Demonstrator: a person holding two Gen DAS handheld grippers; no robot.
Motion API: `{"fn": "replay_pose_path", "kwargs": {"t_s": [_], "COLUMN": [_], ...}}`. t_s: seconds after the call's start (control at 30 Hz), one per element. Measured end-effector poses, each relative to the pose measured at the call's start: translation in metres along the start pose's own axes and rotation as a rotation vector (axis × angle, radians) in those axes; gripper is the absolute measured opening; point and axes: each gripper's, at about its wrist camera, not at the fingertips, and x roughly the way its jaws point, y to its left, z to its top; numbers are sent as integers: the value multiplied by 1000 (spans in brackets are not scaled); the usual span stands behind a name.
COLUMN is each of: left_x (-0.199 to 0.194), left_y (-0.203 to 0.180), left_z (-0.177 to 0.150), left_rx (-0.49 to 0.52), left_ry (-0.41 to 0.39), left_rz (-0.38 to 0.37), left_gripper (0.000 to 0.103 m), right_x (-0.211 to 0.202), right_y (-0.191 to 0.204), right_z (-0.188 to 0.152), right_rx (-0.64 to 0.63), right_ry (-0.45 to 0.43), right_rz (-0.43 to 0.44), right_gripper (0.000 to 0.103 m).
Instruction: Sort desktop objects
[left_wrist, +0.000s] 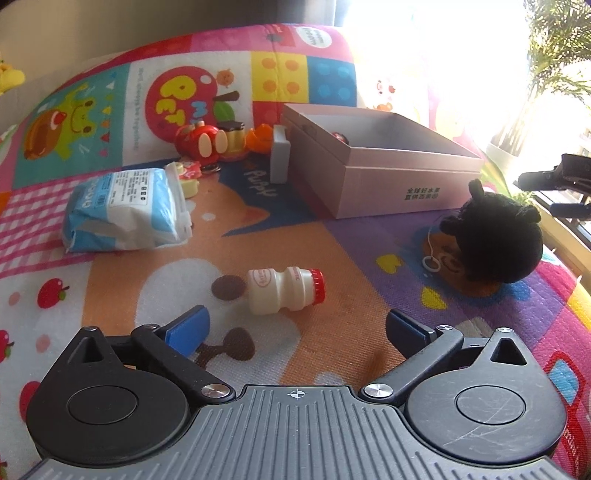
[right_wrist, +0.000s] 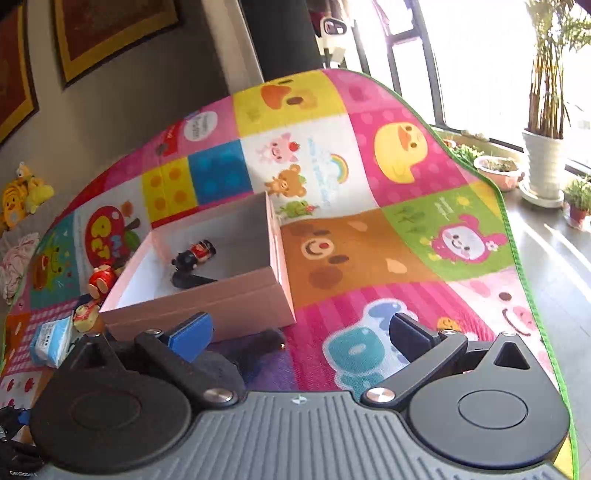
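Note:
My left gripper (left_wrist: 297, 326) is open and empty, just short of a small yogurt bottle (left_wrist: 282, 290) with a red cap lying on its side on the play mat. A pink cardboard box (left_wrist: 373, 166) stands open behind it, and it shows in the right wrist view (right_wrist: 207, 295) holding a small red and black figure (right_wrist: 195, 254) and a dark object (right_wrist: 190, 280). A black plush toy (left_wrist: 496, 240) sits right of the bottle. My right gripper (right_wrist: 301, 332) is open and empty above the mat, near the box's front corner.
A blue and white tissue pack (left_wrist: 125, 210), a red toy car (left_wrist: 203, 142), an orange toy (left_wrist: 260, 136) and a grey block (left_wrist: 280, 157) lie left of the box. Potted plants (right_wrist: 543, 162) stand beyond the mat's green edge (right_wrist: 524, 258).

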Motion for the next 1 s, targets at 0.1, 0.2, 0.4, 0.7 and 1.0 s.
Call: {"fn": "replay_pose_path", "kwargs": {"t_s": [0.1,0.2,0.4,0.7,1.0], "left_x": [0,0,4,4,-1], "left_y": [-1,-1,-9,-7,2], "left_z": [-1,-2,-1,-1,2], "left_rx": [1,1,54,53,-18], "left_ry": [1,4,32,26,19], "left_rz": [-1,-3,34,28,45], "left_gripper": [103,103,103,103,103], "right_x": [15,16,14,4,3], "right_y": [4,21,76,116,113], "right_z": [-12,-19,-35,-57,-62], "right_rx": [-3,-13,-175,-418,-458], "right_ry": [84,90,167,151,201], "right_rz": [45,130,293,322,298], "right_gripper": [97,97,98,98,66]}}
